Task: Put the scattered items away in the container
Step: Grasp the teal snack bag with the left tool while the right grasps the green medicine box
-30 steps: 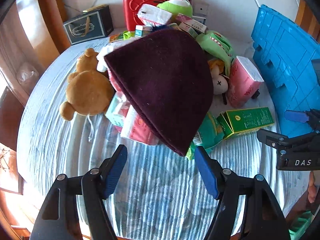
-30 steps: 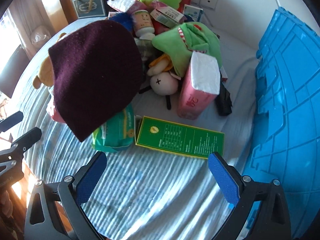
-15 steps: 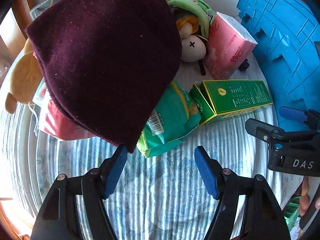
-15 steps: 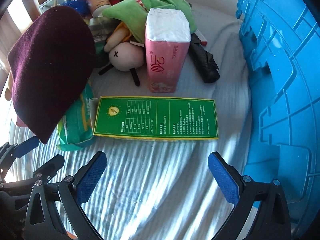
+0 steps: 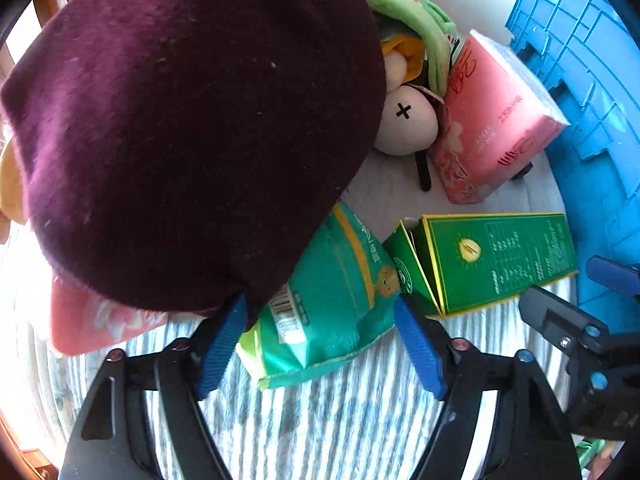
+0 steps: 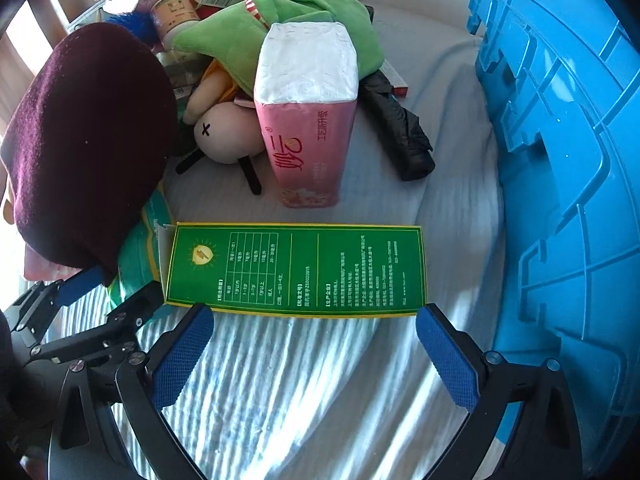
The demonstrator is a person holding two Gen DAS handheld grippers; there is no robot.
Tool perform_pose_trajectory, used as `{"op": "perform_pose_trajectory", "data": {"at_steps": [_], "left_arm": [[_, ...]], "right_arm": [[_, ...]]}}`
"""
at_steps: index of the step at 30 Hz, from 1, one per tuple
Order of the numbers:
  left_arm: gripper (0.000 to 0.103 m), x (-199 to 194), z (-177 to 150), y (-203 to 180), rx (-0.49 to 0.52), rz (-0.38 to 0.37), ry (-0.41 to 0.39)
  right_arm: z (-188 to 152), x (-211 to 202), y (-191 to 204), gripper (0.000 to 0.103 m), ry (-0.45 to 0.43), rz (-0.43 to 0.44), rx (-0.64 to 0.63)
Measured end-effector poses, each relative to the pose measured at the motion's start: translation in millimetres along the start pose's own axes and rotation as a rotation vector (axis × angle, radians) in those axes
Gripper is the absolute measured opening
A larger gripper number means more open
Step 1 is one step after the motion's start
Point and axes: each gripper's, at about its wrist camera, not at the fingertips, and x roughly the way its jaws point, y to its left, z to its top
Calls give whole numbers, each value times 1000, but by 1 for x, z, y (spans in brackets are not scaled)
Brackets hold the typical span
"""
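Observation:
A teal-green snack pouch [image 5: 336, 304] lies on the striped cloth, half under a maroon knit hat [image 5: 192, 128]. My left gripper [image 5: 320, 344] straddles the pouch's near end; its jaws are opening and the pads do not press on it. A long green box [image 6: 296, 268] lies flat beside the pouch. My right gripper [image 6: 316, 356] stands open and wide just short of the box's near edge, holding nothing. The blue crate [image 6: 568, 160] rises at the right. The left gripper [image 6: 112, 292] also shows at the left edge of the right wrist view.
Behind the box stand a pink tissue pack [image 6: 308, 120], a pale plush with an x eye [image 6: 228, 132], a green plush [image 6: 280, 12] and a black folded thing [image 6: 400, 132]. Small boxes and a jar crowd the back. Striped cloth [image 6: 300, 400] lies under my fingers.
Both grippers have come down and forward towards the pile. The left one now has the green pouch between wider jaws. The right one has closed in on the green box.

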Motion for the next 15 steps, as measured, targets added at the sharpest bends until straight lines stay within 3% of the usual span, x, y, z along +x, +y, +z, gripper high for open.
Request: {"op": "perform_pose_trajectory", "data": {"at_steps": [3, 5, 6, 9, 12, 15], "left_arm": [[100, 10, 7, -5, -7, 11, -5], [101, 14, 6, -10, 16, 49, -6], [101, 13, 4, -12, 28, 66, -13], [86, 7, -10, -11, 63, 104, -45], [78, -2, -23, 5, 33, 36, -28], [76, -7, -36, 23, 11, 16, 7]], "right_arm": [[4, 4, -8, 103, 1, -2, 21], [7, 6, -12, 103, 4, 5, 25], [8, 7, -12, 103, 5, 8, 23], [10, 7, -11, 103, 2, 17, 10], [11, 11, -9, 103, 9, 29, 3], [9, 13, -4, 103, 13, 31, -12]]}}
